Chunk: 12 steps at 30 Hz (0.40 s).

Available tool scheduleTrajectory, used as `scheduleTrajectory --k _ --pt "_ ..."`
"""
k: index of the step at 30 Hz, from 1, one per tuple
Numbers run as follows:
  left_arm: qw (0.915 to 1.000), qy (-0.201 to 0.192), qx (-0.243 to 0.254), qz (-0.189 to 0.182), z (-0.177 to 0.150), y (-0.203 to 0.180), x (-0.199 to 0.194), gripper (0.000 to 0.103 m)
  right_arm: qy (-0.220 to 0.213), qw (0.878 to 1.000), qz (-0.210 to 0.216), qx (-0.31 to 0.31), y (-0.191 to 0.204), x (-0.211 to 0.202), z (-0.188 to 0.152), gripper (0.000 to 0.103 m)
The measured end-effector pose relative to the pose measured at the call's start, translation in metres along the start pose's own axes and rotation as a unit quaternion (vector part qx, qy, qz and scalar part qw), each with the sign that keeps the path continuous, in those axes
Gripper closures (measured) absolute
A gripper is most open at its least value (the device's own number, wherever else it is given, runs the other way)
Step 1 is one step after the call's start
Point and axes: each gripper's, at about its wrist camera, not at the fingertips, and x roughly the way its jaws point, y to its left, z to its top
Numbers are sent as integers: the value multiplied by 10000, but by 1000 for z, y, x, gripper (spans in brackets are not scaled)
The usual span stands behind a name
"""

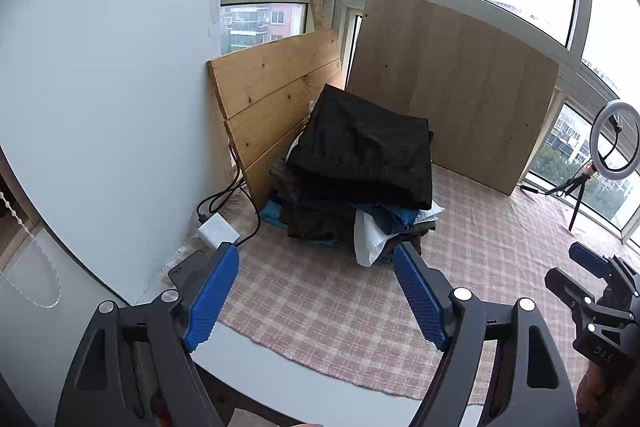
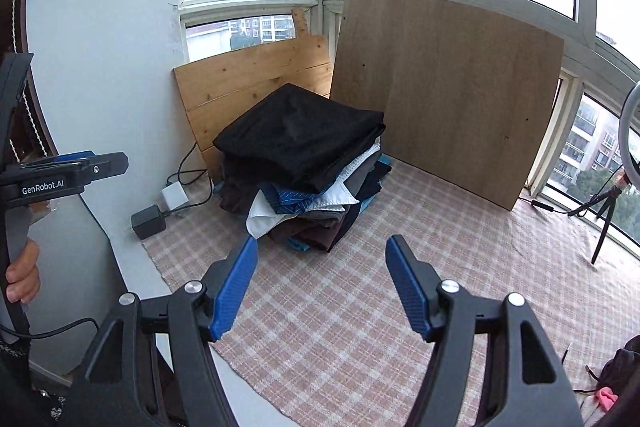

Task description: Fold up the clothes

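A stack of folded clothes [image 1: 360, 179] sits in the corner on the checked pink cloth [image 1: 328, 299], topped by a folded black garment [image 2: 300, 135]. White, blue striped and brown pieces stick out of the stack's [image 2: 308, 187] near side. My left gripper [image 1: 316, 259] hangs open just short of the stack, nothing between its blue pads. My right gripper [image 2: 322, 251] is open too, empty, a little back from the stack. In the right wrist view the left gripper's body shows at the left edge, held by a hand [image 2: 22, 271].
Two wooden boards [image 1: 276, 95] [image 1: 452, 95] lean against the windows behind the stack. A white charger [image 1: 218, 231], a black adapter [image 2: 149, 221] and cables lie by the wall. A ring light on a tripod [image 1: 612, 143] stands at the right. Something pink [image 2: 606, 397] lies at the bottom right.
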Motion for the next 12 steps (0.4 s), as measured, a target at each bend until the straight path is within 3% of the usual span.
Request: scheduleTrajectory --k 12 --pt "10000 -40 -35 44 -3 -5 -7 25 64 9994 -166 307 -22 -6 -13 37"
